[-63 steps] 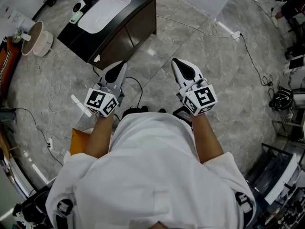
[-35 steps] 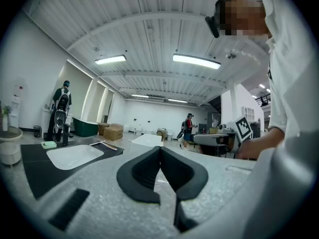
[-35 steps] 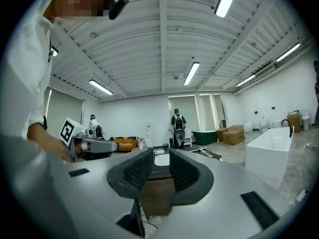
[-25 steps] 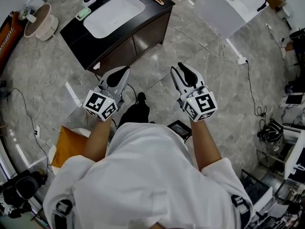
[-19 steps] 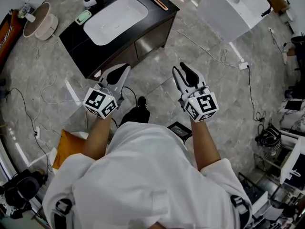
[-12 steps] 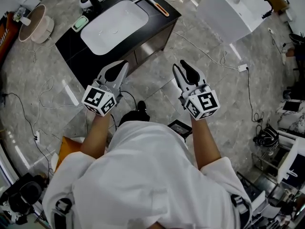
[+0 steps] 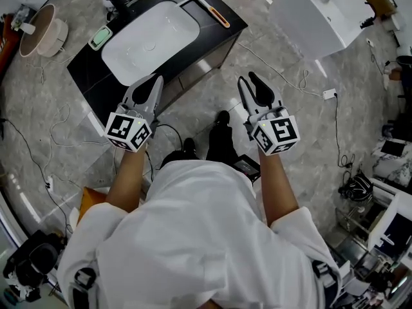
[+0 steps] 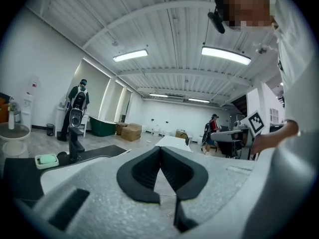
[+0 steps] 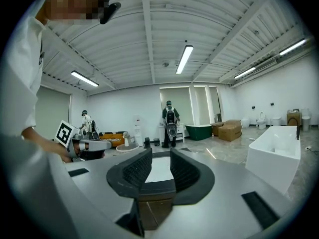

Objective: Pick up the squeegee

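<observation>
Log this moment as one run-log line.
stage: pre-grasp | squeegee: on black vanity counter, untouched | left gripper: jaws shut, empty | right gripper: jaws open, empty

The person wears a white short-sleeved shirt [image 7: 199, 237] and dark shoes [image 7: 222, 118]. The left hand-held gripper [image 7: 154, 81] and right hand-held gripper [image 7: 247, 80] have pale grey shells and black ribbed pads [image 9: 133, 172]. Each carries a white cube [image 7: 127, 130] printed with black square markers.

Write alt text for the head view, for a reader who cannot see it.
Seen from above, a person in white holds the left gripper, shut, and the right gripper, open, both empty, toward a black vanity with a white basin. An orange-handled squeegee lies on its right end, untouched.
</observation>
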`<state>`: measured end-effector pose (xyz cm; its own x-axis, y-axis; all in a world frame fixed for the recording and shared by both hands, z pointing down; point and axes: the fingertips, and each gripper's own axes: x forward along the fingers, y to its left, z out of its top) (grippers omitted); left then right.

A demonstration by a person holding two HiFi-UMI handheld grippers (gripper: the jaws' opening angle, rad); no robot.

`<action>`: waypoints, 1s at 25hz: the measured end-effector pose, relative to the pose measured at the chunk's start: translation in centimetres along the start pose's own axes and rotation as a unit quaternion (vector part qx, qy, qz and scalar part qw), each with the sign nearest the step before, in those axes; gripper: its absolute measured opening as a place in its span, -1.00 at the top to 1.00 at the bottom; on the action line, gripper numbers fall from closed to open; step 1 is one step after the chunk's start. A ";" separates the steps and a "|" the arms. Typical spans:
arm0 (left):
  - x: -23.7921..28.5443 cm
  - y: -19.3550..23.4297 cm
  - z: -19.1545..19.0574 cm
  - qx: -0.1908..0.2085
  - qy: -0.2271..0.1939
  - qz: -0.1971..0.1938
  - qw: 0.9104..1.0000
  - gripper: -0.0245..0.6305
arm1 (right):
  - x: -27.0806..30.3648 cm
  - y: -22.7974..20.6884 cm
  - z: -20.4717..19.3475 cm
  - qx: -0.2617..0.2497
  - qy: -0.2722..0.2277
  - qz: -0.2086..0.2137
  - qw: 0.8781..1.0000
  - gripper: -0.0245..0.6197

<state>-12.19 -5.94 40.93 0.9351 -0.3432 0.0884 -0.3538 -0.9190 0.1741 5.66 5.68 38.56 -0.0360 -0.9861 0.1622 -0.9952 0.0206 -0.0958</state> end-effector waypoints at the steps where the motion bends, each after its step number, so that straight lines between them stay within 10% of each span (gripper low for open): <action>1: 0.8 0.4 -0.1 0.000 0.002 0.003 1.000 0.88 | 0.7 -0.9 -0.1 0.003 -0.001 0.003 1.000 0.62; 25: 19.5 5.8 4.0 0.005 0.018 0.117 0.993 0.88 | 18.1 -18.2 1.7 0.030 0.037 0.158 0.986 0.57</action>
<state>4.07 -18.69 39.73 0.8259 -0.5408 0.1597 -0.5609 -0.8170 0.1341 23.29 -12.84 41.60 -0.3522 -0.9172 0.1862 -0.9261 0.3127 -0.2110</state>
